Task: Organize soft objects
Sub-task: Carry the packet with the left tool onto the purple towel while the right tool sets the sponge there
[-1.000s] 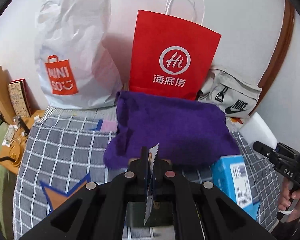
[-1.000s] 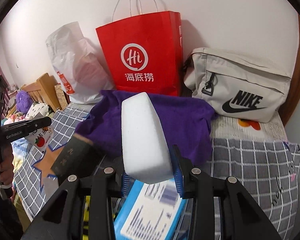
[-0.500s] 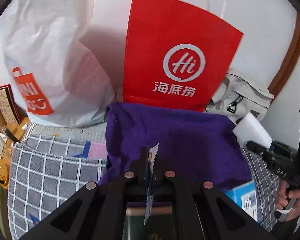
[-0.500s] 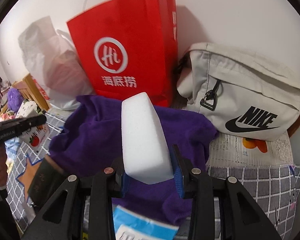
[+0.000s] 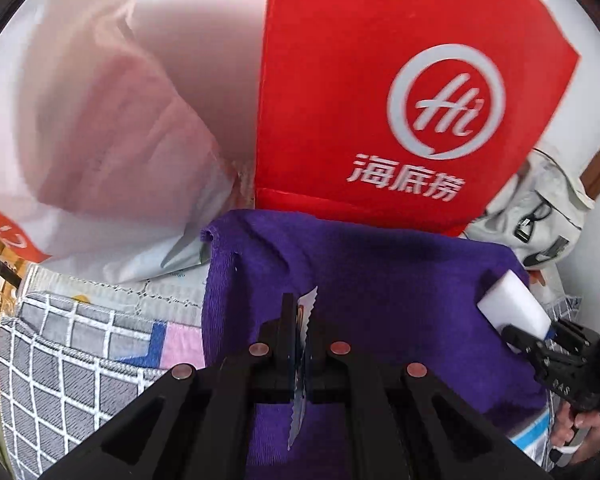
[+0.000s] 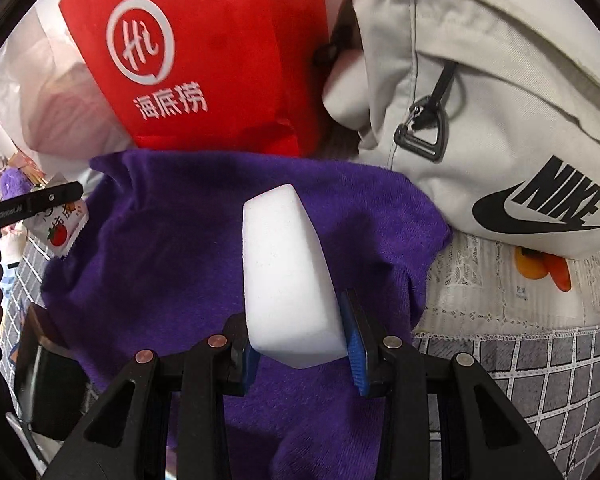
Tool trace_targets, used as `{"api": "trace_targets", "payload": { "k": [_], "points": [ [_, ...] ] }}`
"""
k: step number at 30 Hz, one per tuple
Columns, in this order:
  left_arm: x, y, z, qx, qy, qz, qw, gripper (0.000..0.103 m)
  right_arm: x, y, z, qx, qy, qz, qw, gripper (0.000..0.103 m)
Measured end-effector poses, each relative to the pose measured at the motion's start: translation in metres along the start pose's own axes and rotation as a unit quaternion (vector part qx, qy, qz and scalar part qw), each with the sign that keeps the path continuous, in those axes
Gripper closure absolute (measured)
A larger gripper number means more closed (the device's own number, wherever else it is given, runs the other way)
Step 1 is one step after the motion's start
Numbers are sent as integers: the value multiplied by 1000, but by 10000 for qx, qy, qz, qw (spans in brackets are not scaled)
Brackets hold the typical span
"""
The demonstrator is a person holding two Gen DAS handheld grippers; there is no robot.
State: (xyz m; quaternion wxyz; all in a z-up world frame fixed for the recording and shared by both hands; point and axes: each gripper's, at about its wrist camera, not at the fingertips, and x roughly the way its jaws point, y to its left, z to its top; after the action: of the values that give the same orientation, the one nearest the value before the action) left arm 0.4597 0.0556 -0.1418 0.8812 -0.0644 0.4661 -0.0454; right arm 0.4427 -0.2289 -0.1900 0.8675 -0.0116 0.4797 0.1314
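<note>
My right gripper (image 6: 300, 344) is shut on a white sponge block (image 6: 288, 276) and holds it over a purple towel (image 6: 172, 240) spread on the bed. My left gripper (image 5: 300, 336) is shut on a thin snack packet (image 5: 302, 364) with a serrated edge, seen edge-on, also above the purple towel (image 5: 380, 280). The packet's strawberry print shows in the right wrist view (image 6: 62, 228). The sponge and right gripper show at the right of the left wrist view (image 5: 512, 308).
A red paper bag (image 5: 380, 80) stands against the wall behind the towel, a white plastic bag (image 5: 100, 120) to its left, a beige Nike bag (image 6: 500, 120) to its right. A grey checked blanket (image 5: 60, 360) covers the bed. A dark box (image 6: 48, 380) lies left.
Both grippers have moved forward toward the wall, so the bags loom larger. The towel now lies under both. Each grip is unchanged.
</note>
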Motion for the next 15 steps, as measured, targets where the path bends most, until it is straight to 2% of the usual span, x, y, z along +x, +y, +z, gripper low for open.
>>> {"api": "trace_targets", "payload": {
  "k": [7,12,13,15],
  "points": [
    [24,1,5,-7,132,12,9999,99,19,-2,-1,6,304,98,9995,66],
    [31,1,6,-26,179,70,9998,99,22,-2,0,6,331,135,9994,66],
    [33,0,6,-20,215,86,9997,99,22,-1,-1,-22,344,138,9993,65],
    [35,0,6,-14,299,139,9995,96,23,1,0,-91,371,198,9991,56]
  ]
}}
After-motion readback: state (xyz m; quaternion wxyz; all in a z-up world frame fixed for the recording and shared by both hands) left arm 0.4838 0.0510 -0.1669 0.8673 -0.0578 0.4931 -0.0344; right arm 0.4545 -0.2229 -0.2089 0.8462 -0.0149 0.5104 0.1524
